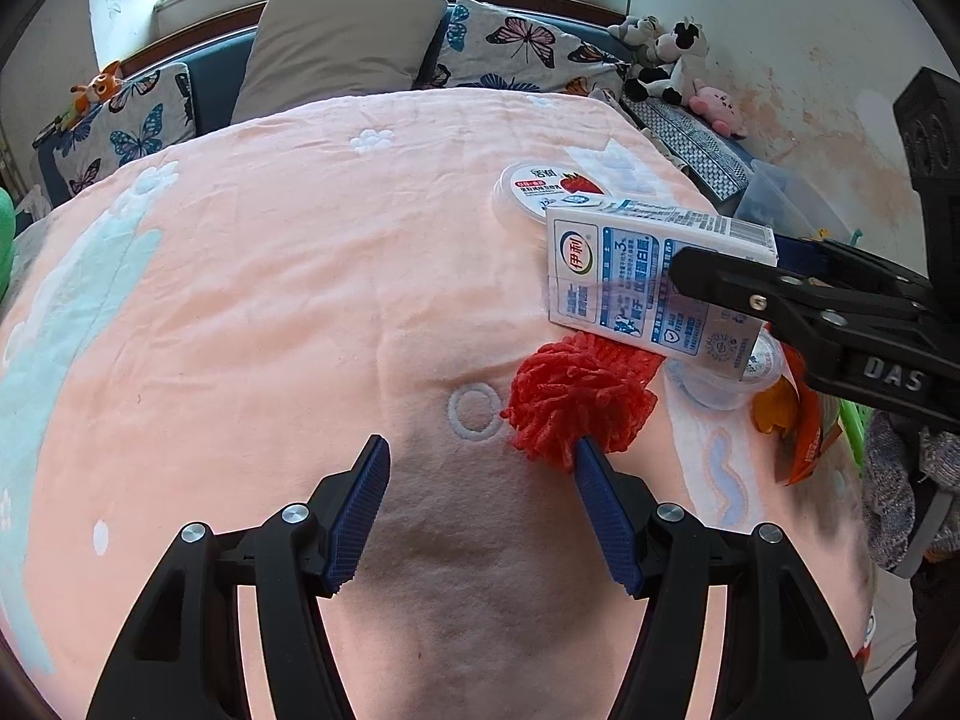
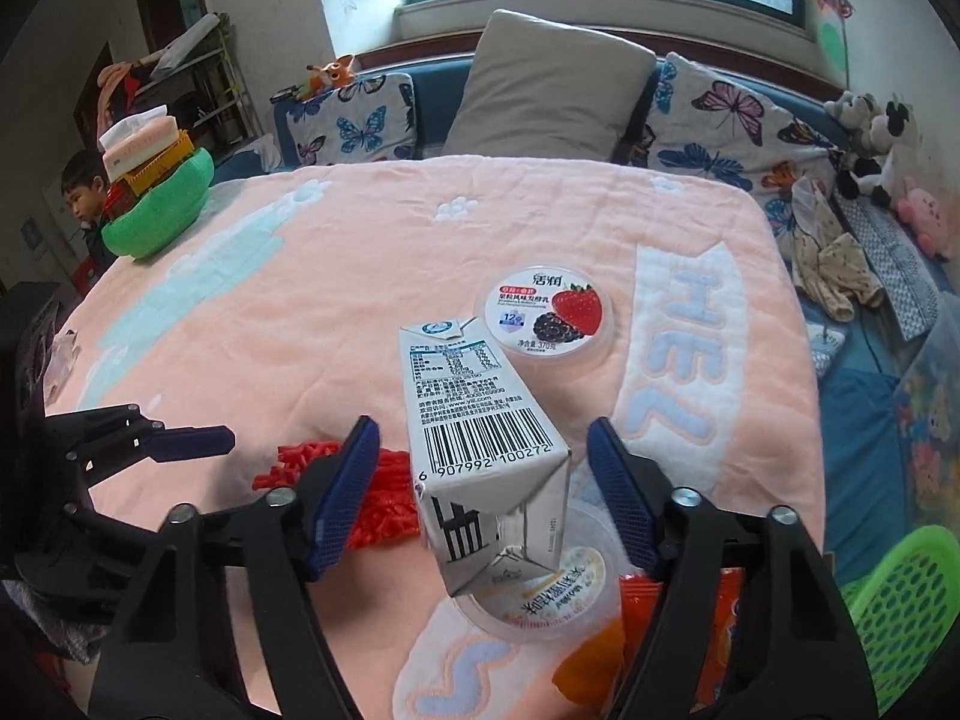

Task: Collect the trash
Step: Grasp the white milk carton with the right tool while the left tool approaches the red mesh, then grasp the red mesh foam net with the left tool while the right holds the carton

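Note:
A white and blue milk carton [image 2: 480, 432] lies on the pink blanket, one end resting on a small clear cup [image 2: 552, 594]. My right gripper [image 2: 483, 450] is open with a finger on each side of the carton, not touching it. The carton also shows in the left wrist view [image 1: 636, 276]. A strawberry yogurt tub [image 2: 543, 312] sits just beyond the carton. A red fluffy cloth [image 1: 576, 402] lies by the carton. My left gripper [image 1: 480, 462] is open and empty, its right fingertip at the cloth's edge. An orange snack wrapper [image 2: 714, 606] lies at the near right.
A green mesh basket [image 2: 900, 594] stands at the lower right beyond the bed edge. A green holder with tissues and boxes [image 2: 159, 204] sits at the blanket's far left. Pillows [image 2: 540, 84] and plush toys [image 2: 882, 138] line the back. A child [image 2: 84, 192] stands at far left.

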The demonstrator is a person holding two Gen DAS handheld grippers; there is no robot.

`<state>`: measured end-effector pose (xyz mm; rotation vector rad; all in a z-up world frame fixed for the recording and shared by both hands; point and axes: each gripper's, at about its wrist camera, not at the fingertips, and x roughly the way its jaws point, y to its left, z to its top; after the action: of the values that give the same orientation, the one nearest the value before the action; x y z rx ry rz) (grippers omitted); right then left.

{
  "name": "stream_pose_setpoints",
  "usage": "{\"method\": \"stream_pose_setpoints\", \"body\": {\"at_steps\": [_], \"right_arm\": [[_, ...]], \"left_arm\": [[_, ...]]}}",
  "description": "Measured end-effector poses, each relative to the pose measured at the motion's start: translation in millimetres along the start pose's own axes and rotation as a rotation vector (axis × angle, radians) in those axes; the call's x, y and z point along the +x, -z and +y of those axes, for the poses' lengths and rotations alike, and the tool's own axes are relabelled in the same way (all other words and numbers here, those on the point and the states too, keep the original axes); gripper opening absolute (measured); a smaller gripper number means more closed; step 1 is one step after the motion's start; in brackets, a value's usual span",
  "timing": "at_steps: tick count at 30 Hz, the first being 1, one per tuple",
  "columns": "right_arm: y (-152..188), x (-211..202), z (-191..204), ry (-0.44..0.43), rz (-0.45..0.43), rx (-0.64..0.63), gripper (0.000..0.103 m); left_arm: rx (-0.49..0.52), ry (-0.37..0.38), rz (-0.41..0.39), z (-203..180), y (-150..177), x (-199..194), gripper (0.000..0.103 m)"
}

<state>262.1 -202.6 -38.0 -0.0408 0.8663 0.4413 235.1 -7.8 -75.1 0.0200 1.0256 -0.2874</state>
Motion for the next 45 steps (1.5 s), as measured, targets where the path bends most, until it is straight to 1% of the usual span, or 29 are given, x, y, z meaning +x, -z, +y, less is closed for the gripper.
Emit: {"method": "stream_pose_setpoints", "body": {"at_steps": [1, 3, 4, 6, 9, 11, 13, 17, 19, 28, 34, 41, 45], "right_arm": [[0, 1, 0, -0.002, 0.002, 0.001, 0.065], [1, 3, 0, -0.014, 0.008, 0.006, 0.053], [2, 3, -1, -0.016, 0.009, 0.010, 0.050], [3, 2, -1, -0.021, 0.007, 0.011, 0.048], [4, -5, 1, -0.016, -0.011, 0.006, 0.047], [3, -8, 2, -0.011, -0.021, 0.009, 0.047], [4, -14, 3, -0.011, -0.032, 0.007, 0.047], [7, -24, 3, -0.003, -0.050, 0.006, 0.047], [8, -29, 2, 0.002, -0.061, 0.008, 0.047], [12, -38, 2, 0.015, -0.076, 0.016, 0.047], [12, -40, 2, 0.013, -0.084, 0.024, 0.047], [15, -48, 0, 0.010, -0.104, 0.030, 0.047], [17, -55, -3, 0.008, -0.117, 0.037, 0.047]], "left_arm": [[0.001, 0.001, 0.001, 0, 0, 1, 0.062], [0.005, 0.003, 0.002, -2, -1, 2, 0.062], [0.006, 0.003, 0.002, -2, -1, 3, 0.062], [0.009, 0.004, 0.001, -3, -2, 3, 0.062], [0.015, 0.008, 0.000, -4, -1, 3, 0.062], [0.018, 0.009, -0.001, -5, -1, 3, 0.063], [0.020, 0.008, -0.006, -6, -1, 3, 0.068], [0.030, 0.021, -0.010, -10, -2, 4, 0.069], [0.031, 0.033, -0.010, -13, -2, 4, 0.074], [0.062, 0.060, -0.031, -24, 3, -3, 0.077], [0.061, 0.074, -0.033, -29, 3, -5, 0.077], [0.066, 0.070, -0.028, -36, 4, -1, 0.077], [0.064, 0.064, -0.025, -41, 2, 3, 0.073]]}}
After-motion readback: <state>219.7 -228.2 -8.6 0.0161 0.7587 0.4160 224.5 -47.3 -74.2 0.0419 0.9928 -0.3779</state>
